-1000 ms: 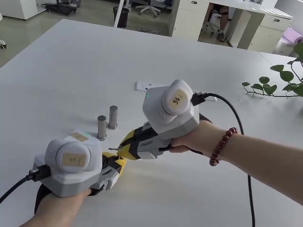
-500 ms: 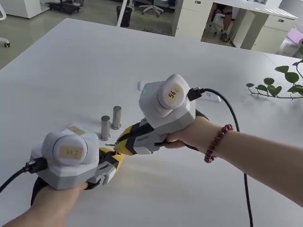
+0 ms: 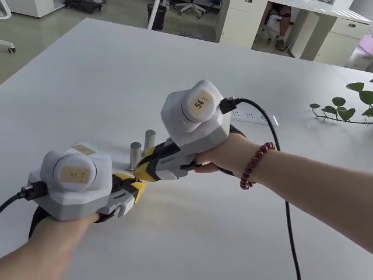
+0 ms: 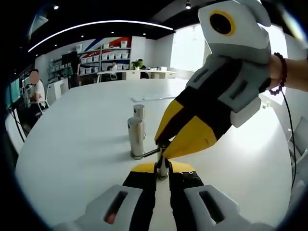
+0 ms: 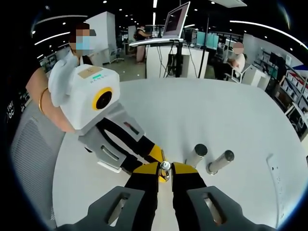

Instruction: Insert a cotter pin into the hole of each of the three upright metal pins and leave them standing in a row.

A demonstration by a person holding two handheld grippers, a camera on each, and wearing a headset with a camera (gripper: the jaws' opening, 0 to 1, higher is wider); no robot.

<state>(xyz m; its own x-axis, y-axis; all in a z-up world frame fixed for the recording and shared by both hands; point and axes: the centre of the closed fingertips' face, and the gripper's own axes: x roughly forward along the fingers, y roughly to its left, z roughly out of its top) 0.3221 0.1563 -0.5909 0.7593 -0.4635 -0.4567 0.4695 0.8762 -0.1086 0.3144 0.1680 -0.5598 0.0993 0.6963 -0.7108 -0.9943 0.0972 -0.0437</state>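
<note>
The third metal pin (image 4: 162, 164) stands upright, clamped in the narrow jaws of the left gripper (image 4: 162, 172), in front of the two others. The right gripper (image 4: 162, 145) meets its top from above, jaws pinched nearly together on a thin cotter pin (image 4: 150, 152) that sticks out sideways from the tips. Just beyond, the near metal pin (image 4: 136, 137) and the far metal pin (image 4: 139, 114) stand upright, side by side, on the white tabletop (image 3: 87, 76). A white power strip (image 3: 256, 116) lies farther back, and a leafy plant (image 3: 344, 109) reaches in at the edge.
</note>
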